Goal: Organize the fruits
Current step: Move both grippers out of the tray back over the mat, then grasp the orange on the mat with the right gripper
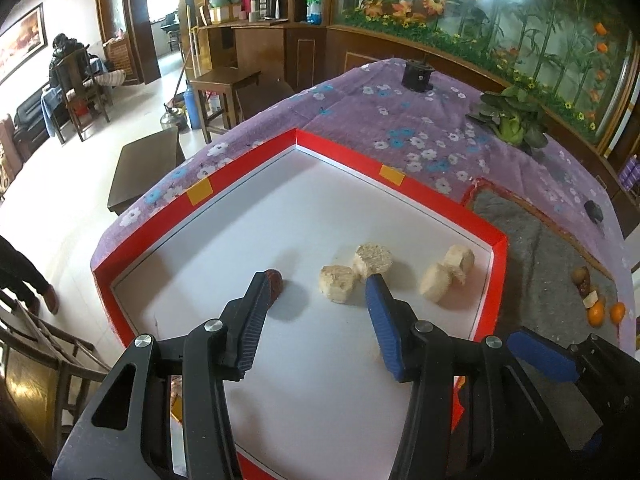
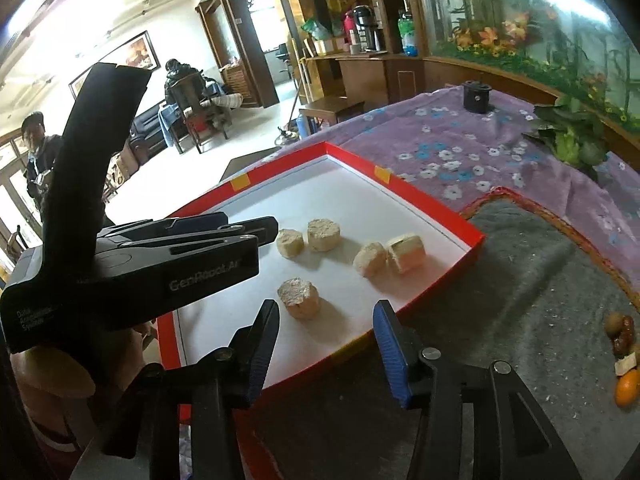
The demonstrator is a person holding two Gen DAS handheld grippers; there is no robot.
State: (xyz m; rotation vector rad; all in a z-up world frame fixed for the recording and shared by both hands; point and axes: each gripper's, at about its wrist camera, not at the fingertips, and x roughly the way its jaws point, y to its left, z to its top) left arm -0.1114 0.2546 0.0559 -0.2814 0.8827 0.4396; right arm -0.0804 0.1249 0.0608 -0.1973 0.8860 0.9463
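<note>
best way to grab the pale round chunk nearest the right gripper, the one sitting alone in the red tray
Grip its curved side wall, from above, pads on opposite sides. The pale chunk stands on a flat face like a short drum, with bare tray floor all round. The right gripper is open, empty and nearly lined up.

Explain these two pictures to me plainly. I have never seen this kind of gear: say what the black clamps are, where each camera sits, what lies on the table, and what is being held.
The black clamps are hand-held two-finger grippers, one in each of a person's hands; there is no robot arm. Each picture comes from a camera mounted on one gripper, looking forward along its fingers. The first shows the left gripper, the second the right gripper. Both stand open and hold nothing. Below them is a red box with a white floor on a flowered purple cloth. In it lie pale round fruit chunks, plus a dark red piece by the left gripper's finger. More fruit, including small oranges, waits on the grey mat.
</note>
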